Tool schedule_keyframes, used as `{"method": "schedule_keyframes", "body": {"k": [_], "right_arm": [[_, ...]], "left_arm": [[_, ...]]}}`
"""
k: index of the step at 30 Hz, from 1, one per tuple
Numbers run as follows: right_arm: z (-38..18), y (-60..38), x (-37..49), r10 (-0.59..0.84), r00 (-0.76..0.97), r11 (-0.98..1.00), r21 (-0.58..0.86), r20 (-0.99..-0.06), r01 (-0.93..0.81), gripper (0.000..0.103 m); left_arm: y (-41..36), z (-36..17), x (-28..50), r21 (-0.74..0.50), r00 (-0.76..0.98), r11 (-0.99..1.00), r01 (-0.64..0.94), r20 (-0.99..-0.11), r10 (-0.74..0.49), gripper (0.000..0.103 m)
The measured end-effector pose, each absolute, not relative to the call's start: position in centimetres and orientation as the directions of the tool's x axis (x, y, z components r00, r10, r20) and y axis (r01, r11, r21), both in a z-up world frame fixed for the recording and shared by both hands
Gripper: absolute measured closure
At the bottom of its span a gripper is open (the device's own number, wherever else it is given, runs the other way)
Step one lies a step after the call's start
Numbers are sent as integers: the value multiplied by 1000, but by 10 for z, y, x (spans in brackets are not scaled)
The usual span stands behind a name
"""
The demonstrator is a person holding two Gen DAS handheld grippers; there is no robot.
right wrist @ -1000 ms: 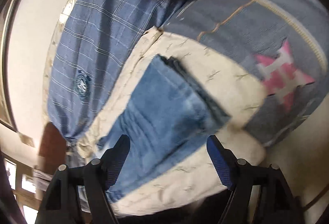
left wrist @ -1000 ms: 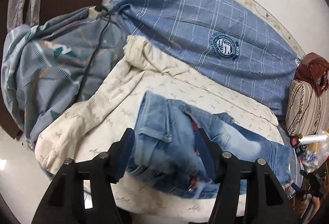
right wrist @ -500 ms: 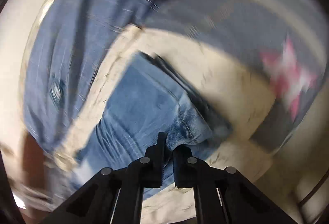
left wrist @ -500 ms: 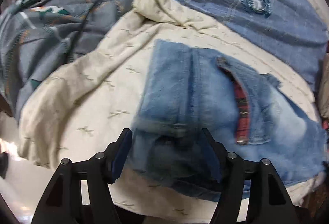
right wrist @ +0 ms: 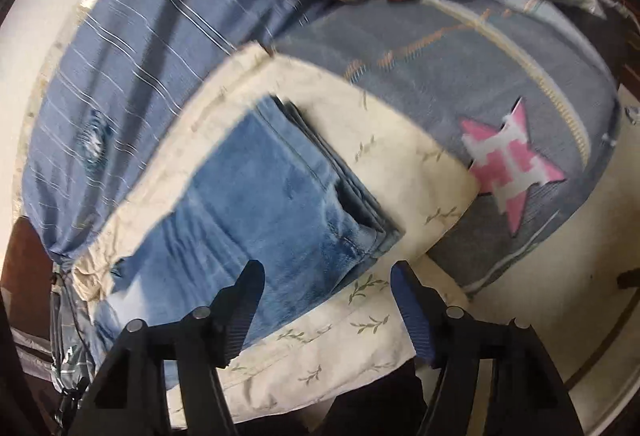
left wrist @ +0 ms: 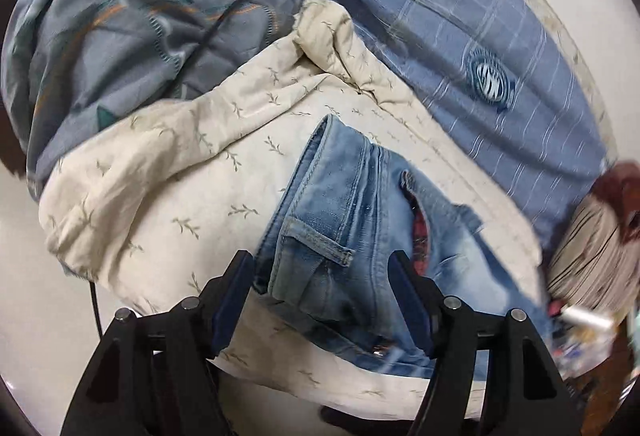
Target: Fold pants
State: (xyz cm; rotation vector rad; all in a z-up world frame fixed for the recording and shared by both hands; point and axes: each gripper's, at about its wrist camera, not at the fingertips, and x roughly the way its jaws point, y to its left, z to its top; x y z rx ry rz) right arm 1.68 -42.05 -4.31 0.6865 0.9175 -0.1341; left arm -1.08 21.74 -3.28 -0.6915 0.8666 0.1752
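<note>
Faded denim pants [left wrist: 352,236], folded flat, leaf-print cream sheet [left wrist: 192,195]

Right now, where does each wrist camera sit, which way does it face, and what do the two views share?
Left wrist: sits on the left gripper, looking along its open fingers down at the waistband end of the faded blue denim jeans on the cream leaf-print sheet; only the gripper shows.
Right wrist: sits on the right gripper, open, facing the jeans' stacked folded edge, with a pink-and-white star patch beyond; only the gripper shows.
Shared: the jeans, the cream sheet, and the blue checked cloth with a round emblem.
</note>
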Motion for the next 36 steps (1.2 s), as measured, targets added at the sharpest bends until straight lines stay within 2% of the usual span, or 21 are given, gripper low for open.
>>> {"method": "schedule_keyframes", "body": {"k": [3, 7, 11, 15, 16, 18, 21, 25, 27, 30, 32, 34, 36], "right_arm": [[-22, -412, 8, 206, 676, 779, 537, -707, 324, 34], [-6, -376, 30, 322, 691, 792, 584, -647, 178, 34], [-15, -333, 57, 407, 635, 810, 581, -656, 82, 34], [-32, -304, 82, 433, 589, 828, 560, -682, 40, 34], [-36, -300, 86, 427, 582, 835, 549, -692, 41, 34], [-48, -296, 94, 434, 552, 840, 542, -713, 40, 34], [-65, -295, 100, 419, 498, 856, 513, -760, 64, 35], [-66, -294, 103, 381, 477, 883, 465, -792, 69, 37], [-69, -291, 104, 366, 460, 897, 439, -809, 59, 37], [-66, -287, 106, 353, 449, 908, 416, -821, 49, 35], [-64, -283, 108, 358, 445, 905, 423, -821, 52, 35], [-55, -284, 106, 364, 460, 901, 432, -810, 47, 35], [-43, -281, 102, 375, 490, 896, 443, -787, 25, 35]], "left_arm": [[216, -42, -2, -512, 630, 738, -440, -761, -153, 32], [202, -61, -2, -575, 583, 669, -472, -772, -252, 32], [191, -71, 11, -586, 574, 642, -495, -775, -265, 32], [192, -82, 21, -560, 558, 618, -553, -799, -225, 35], [192, -82, 21, -551, 565, 626, -552, -799, -206, 41], [190, -79, 23, -479, 539, 678, -559, -830, -142, 79], [190, -70, 19, -444, 547, 716, -539, -831, -104, 88], [173, -42, 1, -364, 594, 789, -494, -804, 2, 88], [167, -53, 3, -302, 557, 809, -504, -830, 37, 86], [174, -92, 15, -271, 427, 800, -535, -904, -20, 70], [183, -82, 8, -309, 453, 772, -555, -891, -31, 59], [186, -63, 1, -328, 496, 777, -538, -868, -23, 57], [189, -44, -9, -338, 536, 780, -526, -844, -4, 51]]}}
